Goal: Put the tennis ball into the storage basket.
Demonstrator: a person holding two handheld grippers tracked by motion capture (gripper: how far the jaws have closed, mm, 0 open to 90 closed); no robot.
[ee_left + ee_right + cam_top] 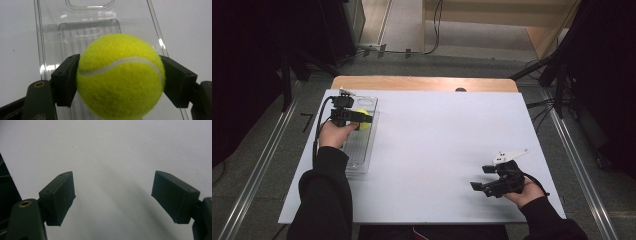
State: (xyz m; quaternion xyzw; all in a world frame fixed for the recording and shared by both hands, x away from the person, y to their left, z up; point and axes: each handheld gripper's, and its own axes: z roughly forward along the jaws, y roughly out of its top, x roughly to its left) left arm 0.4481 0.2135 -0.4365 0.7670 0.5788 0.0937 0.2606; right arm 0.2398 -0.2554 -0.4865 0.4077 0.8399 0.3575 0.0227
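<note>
Yellow tennis ball (120, 76) in left tongs (120, 80)

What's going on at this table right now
A person sits at a white table with tongs in each hand. The left tongs are shut on a tennis ball, held over a clear plastic tray at the table's left edge. Whether the ball touches the tray can't be told. The right tongs are open and empty, low over the near right part of the table.
</note>
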